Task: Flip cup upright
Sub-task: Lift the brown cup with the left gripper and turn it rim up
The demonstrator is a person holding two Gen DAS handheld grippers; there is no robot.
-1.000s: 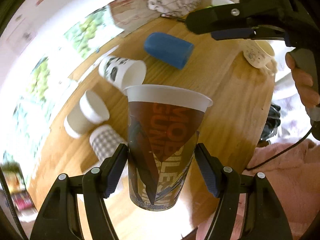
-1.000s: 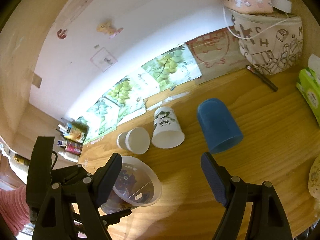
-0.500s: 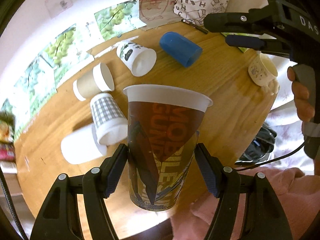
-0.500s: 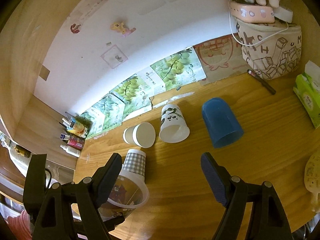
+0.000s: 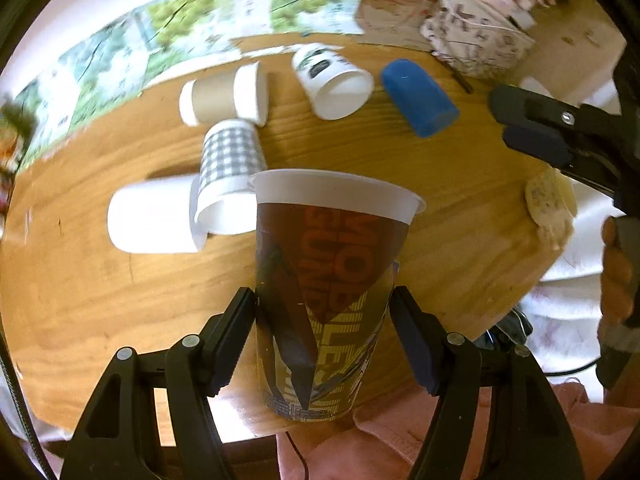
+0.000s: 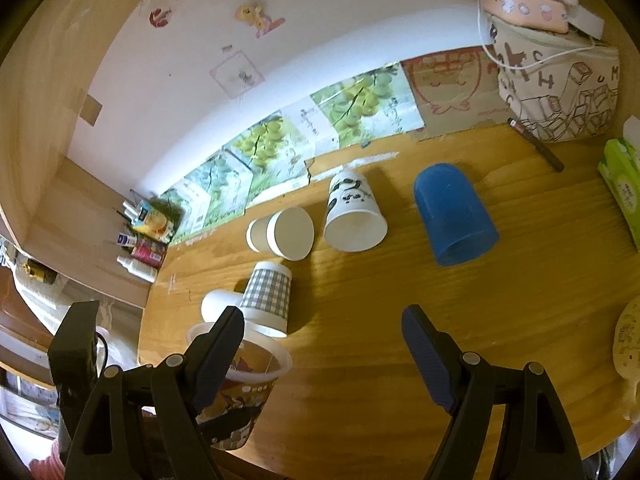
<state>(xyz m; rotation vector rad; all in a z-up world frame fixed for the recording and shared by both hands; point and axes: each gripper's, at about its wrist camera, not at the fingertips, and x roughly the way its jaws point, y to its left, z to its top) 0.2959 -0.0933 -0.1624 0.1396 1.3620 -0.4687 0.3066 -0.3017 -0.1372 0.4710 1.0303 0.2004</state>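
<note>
My left gripper (image 5: 324, 340) is shut on a printed paper cup (image 5: 328, 288) with a white rim, held upright, mouth up, over the near edge of the wooden table (image 5: 460, 208). The same cup shows in the right wrist view (image 6: 240, 384), low at the left, clamped by the left gripper. My right gripper (image 6: 324, 356) is open and empty above the table's near part. It also shows at the right of the left wrist view (image 5: 532, 136).
Several cups lie on their sides on the table: a blue plastic cup (image 6: 452, 216), a panda-print cup (image 6: 352, 212), a brown-sleeved cup (image 6: 280, 232), a checked cup (image 6: 268, 296) and a white cup (image 5: 152, 216). A patterned bag (image 6: 556, 84) stands at the back right, a green tissue pack (image 6: 624, 184) at the right.
The left gripper has turned with the printed cup, so more of the table and the lying cups come into view. The right gripper has drawn back a little and stays open.
</note>
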